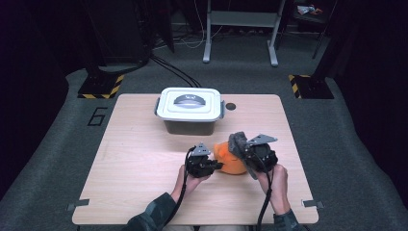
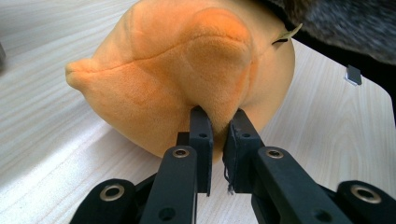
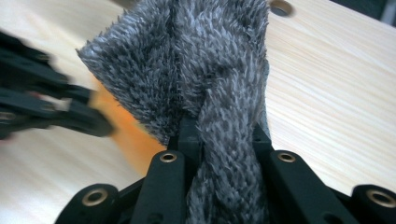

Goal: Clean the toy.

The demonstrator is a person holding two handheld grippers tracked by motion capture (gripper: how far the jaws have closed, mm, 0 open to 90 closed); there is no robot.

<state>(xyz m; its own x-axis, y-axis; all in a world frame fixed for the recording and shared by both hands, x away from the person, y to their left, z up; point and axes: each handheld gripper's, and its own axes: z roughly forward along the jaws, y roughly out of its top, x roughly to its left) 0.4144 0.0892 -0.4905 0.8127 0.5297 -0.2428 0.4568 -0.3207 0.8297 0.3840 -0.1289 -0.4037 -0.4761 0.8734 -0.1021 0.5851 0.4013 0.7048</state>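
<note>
lidded white box (image 1: 191, 109) upper centre of worktop (image 1: 134, 159). orange plush toy (image 1: 230, 161) lower centre, between tools: left tool (image 1: 219, 166) pinches its orange fabric; right tool (image 1: 239, 147) clamps its grey fur (image 3: 205, 79).

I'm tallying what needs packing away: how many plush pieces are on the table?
2: an orange plush near the table's front middle, pinched by the left tool, and a grey furry piece clamped in the right tool, beside it. Others could be inside the lidded box.
</note>
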